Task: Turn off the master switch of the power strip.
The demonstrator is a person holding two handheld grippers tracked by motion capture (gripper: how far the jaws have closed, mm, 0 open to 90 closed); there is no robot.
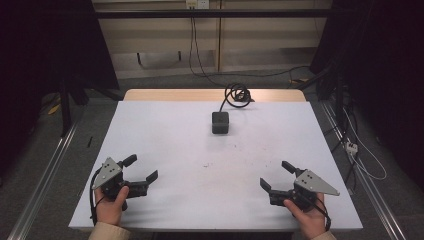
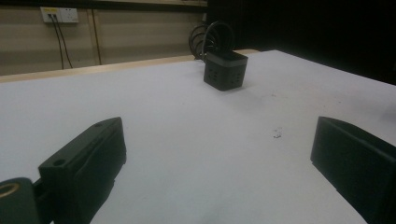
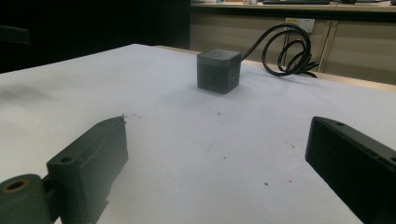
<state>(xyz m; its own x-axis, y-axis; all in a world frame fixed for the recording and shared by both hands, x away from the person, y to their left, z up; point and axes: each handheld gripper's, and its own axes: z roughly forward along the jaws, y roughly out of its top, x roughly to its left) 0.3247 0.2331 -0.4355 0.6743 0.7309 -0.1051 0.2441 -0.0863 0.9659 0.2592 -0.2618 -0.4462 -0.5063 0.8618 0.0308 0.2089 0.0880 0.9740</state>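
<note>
Here the left gripper (image 1: 140, 168) and right gripper (image 1: 278, 175) rest at the table's (image 1: 165, 135) near corners, both released and empty. The cube (image 1: 220, 122) sits well ahead, its cable (image 1: 237, 95) coiled behind. Probably best approached squarely, jaws straddling its sides.

A lab recording bay.
Black curtains (image 1: 45, 45), floor rails (image 1: 42, 175) and a bare white table (image 1: 165, 130) at frame centre.
</note>
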